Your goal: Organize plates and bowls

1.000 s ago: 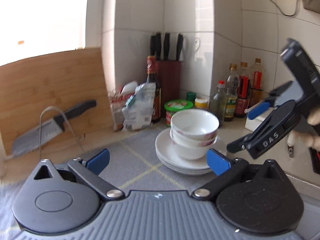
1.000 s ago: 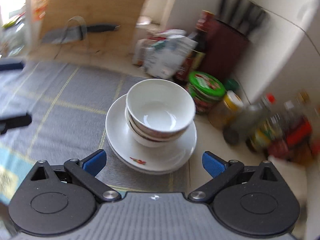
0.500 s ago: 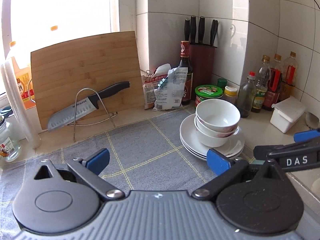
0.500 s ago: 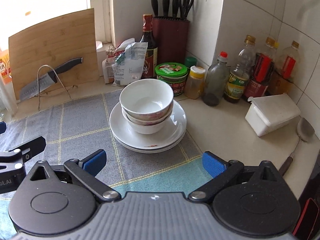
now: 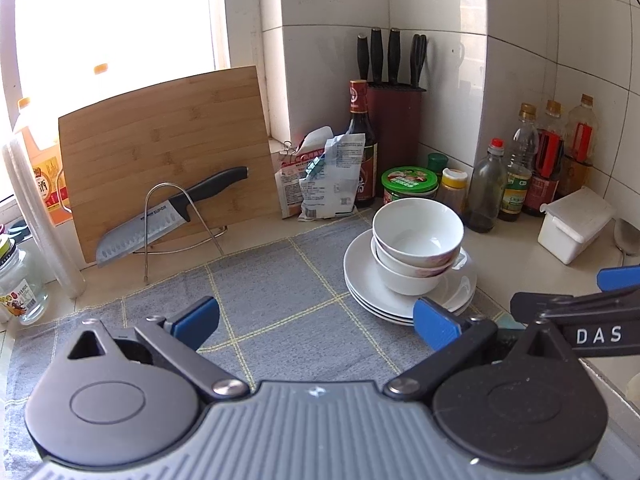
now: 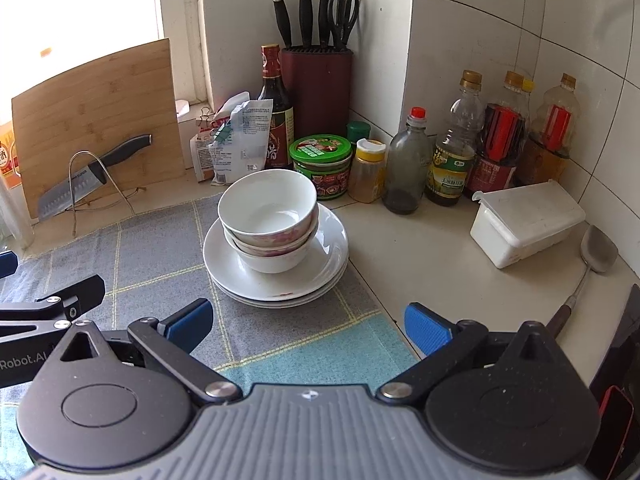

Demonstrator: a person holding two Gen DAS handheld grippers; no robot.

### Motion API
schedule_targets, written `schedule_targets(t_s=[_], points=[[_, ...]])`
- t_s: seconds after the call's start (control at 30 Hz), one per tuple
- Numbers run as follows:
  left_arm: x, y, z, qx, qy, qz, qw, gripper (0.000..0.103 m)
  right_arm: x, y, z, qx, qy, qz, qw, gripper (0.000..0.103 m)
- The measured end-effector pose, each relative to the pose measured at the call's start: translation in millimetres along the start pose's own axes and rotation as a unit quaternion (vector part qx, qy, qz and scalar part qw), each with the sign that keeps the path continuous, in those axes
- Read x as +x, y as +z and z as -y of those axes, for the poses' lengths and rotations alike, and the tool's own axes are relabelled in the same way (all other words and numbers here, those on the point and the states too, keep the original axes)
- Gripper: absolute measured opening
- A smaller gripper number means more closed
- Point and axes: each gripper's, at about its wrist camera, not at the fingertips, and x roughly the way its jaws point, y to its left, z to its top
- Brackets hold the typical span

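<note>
Two white ceramic bowls point(image 6: 268, 210) with a reddish pattern on their outer walls sat nested one inside the other, the upper one tilted slightly, on a stack of white round plates point(image 6: 324, 272). The stack rested at the right edge of a grey cloth mat with yellow grid lines point(image 6: 160, 248), straight ahead of the right gripper point(image 6: 308, 318) and apart from its blue-padded fingertips point(image 6: 428, 326). The right gripper stood released, its jaws wide apart with nothing between them. The left gripper point(image 5: 316, 318) was likewise spread wide and empty; from it the bowls point(image 5: 418, 236) and plates point(image 5: 368, 280) lay ahead and to the right, the plate rim passing just behind its right fingertip in the picture.

The left wrist view alone showed a glass jar point(image 5: 18, 280) and a yellow-labelled oil jug point(image 5: 40, 168) far to the left, and a side view of the right gripper's black arm marked "DAS". The right wrist view alone showed a pair of black-handled scissors point(image 6: 344, 12) in the dark red knife block point(image 6: 320, 92), the full metal spatula point(image 6: 596, 248) beside the white lidded plastic box point(image 6: 528, 220), and a red-edged dark object at the lower right. Both views showed the bamboo cutting board point(image 5: 168, 148) with a black-handled knife point(image 5: 168, 216) on a wire rack.
</note>
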Motion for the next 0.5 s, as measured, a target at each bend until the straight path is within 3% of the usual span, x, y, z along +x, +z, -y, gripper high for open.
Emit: schedule_targets(t_s=[0.5], points=[[0.7,3.1,7.7,-0.001,0.006,-0.002,1.0,0.102,2.0,3.0,7.6,0.002,0.004,-0.001,1.0,0.103]])
